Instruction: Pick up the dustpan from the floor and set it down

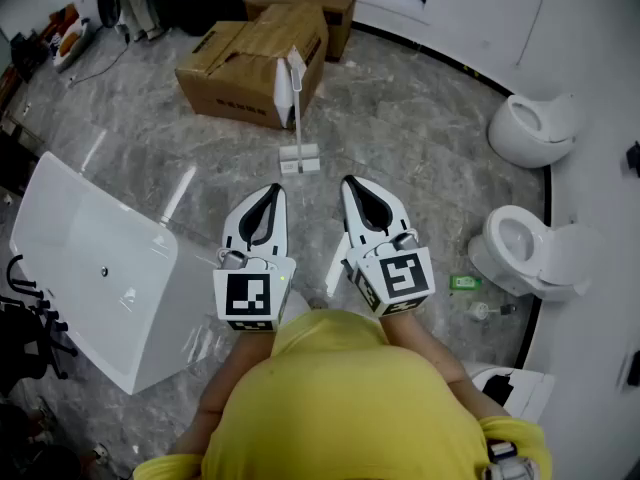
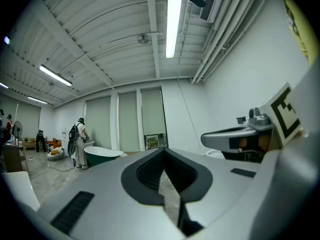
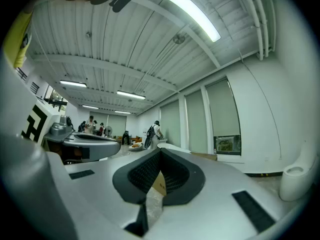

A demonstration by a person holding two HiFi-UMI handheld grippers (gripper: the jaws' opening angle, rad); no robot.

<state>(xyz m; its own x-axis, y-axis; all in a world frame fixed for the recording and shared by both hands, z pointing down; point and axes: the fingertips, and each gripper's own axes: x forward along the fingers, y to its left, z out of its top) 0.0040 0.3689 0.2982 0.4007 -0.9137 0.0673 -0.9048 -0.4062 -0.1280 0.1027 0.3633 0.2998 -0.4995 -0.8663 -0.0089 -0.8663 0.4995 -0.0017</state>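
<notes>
A white dustpan (image 1: 299, 157) with a long thin handle stands upright on the grey marbled floor (image 1: 420, 148), upper centre of the head view, in front of a cardboard box (image 1: 235, 68). Below it, side by side, the left gripper (image 1: 274, 188) and right gripper (image 1: 350, 182) are both clenched on nothing.

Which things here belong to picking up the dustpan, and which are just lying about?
Job: dustpan, left gripper, right gripper, both shut and empty.
Lying about: cardboard boxes, toilets, white basin, small green item.
</notes>
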